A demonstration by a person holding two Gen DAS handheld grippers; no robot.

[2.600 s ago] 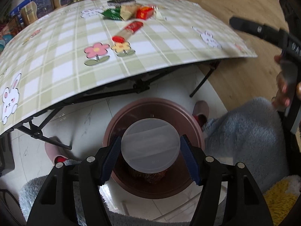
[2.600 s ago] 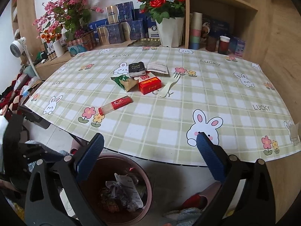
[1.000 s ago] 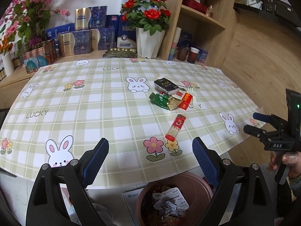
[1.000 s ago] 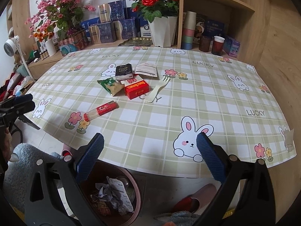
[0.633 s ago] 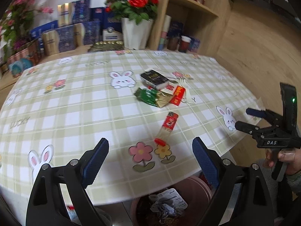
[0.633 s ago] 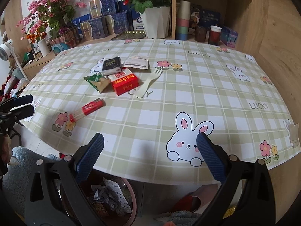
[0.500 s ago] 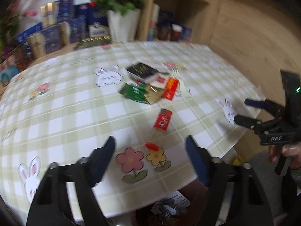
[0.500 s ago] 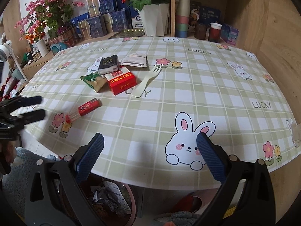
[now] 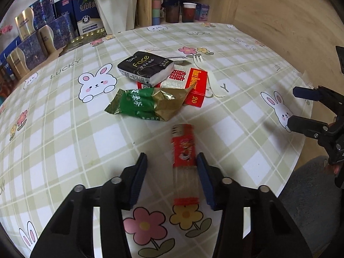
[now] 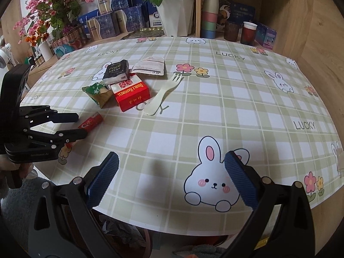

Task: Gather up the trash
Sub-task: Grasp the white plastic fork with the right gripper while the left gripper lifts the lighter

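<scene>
My left gripper point(image 9: 171, 176) sits low at the bottom centre of the left wrist frame, jaws apart and straddling the red stick packet point(image 9: 184, 159), which lies flat on the checked tablecloth point(image 9: 64, 142) near the table's front edge. The packet sits off-centre in the gap, close against the right finger point(image 9: 204, 178); whether that pad already touches it I cannot tell, as the packet is blurred. In my judgement the step in hand is the pinch on this packet. To do it well I should centre the gap over it, keep the fingertips down at the cloth, and close across its narrow width at the red printed section rather than the pale translucent part, which looks flimsy and likely to buckle. My right gripper point(image 10: 171, 178) hangs at the bottom of the right wrist frame, jaws wide apart and empty, above the table edge by a printed rabbit, well clear of the work. In the upper centre of the left wrist frame lies further trash: a green and gold wrapper point(image 9: 148, 103), a red carton point(image 9: 196, 87), a black tissue pack point(image 9: 145, 67) resting on the carton, and a pale plastic fork point(image 9: 211, 79). A white sachet point(image 10: 150, 66) shows behind them in the right wrist frame. None of these obstructs the grasp; the wrapper is nearest, just beyond the packet's far end. Boxes and a potted plant point(image 9: 117, 10) stand behind the table.
</scene>
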